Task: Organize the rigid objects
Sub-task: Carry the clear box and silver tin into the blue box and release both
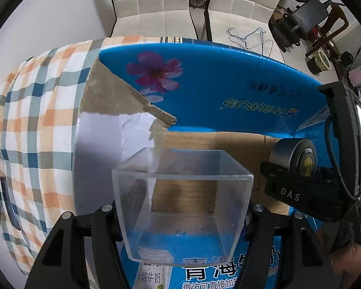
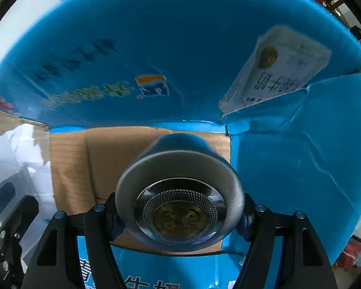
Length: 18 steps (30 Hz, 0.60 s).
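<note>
My left gripper (image 1: 183,219) is shut on a clear square plastic box (image 1: 180,192), held over the open blue cardboard carton (image 1: 228,77). My right gripper (image 2: 179,216) is shut on a silver metal cylinder (image 2: 178,190) with a mesh ring and a brass emblem on its end, also held over the carton's brown bottom (image 2: 108,159). The right gripper with the cylinder (image 1: 293,156) shows at the right in the left wrist view. The clear box and left gripper show faintly at the left edge of the right wrist view (image 2: 12,192).
The carton sits on a checked orange and blue tablecloth (image 1: 36,110). Its flaps stand open; the left flap is torn and shows grey board (image 1: 108,96). Two padded chairs (image 1: 151,4) stand behind the table. Clutter lies on the floor at the far right (image 1: 305,24).
</note>
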Each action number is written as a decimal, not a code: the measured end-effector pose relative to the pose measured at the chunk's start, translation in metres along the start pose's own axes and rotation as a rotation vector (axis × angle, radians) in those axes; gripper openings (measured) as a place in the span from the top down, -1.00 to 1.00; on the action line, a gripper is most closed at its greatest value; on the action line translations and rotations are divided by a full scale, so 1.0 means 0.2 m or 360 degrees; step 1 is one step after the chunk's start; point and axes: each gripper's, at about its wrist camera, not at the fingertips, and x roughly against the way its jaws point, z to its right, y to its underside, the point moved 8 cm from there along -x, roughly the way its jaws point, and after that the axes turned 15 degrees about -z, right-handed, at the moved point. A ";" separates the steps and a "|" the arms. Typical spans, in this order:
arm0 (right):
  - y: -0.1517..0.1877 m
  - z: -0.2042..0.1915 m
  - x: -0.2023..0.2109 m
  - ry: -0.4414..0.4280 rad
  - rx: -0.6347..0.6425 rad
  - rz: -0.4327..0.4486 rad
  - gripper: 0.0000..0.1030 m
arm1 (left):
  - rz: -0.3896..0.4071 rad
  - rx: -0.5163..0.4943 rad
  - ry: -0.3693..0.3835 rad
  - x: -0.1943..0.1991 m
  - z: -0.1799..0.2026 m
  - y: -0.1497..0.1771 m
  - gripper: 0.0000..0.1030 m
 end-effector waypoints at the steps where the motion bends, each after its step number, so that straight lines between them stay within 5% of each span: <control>1: 0.00 0.01 -0.01 0.0015 -0.0005 -0.0003 -0.44 | -0.0003 0.0001 0.0005 0.00 0.00 0.00 -0.21; 5: -0.01 0.00 0.04 0.0086 0.0014 0.0073 -0.79 | -0.0006 0.0002 0.0016 0.00 0.00 0.02 -0.21; 13: 0.08 0.07 0.27 0.0232 0.0036 0.0206 -0.82 | 0.0017 -0.0001 0.0083 0.05 0.04 0.01 -0.21; 18: 0.11 0.18 0.39 0.0522 0.0024 0.0291 -0.82 | -0.0041 -0.0029 0.0173 0.00 0.15 -0.04 -0.21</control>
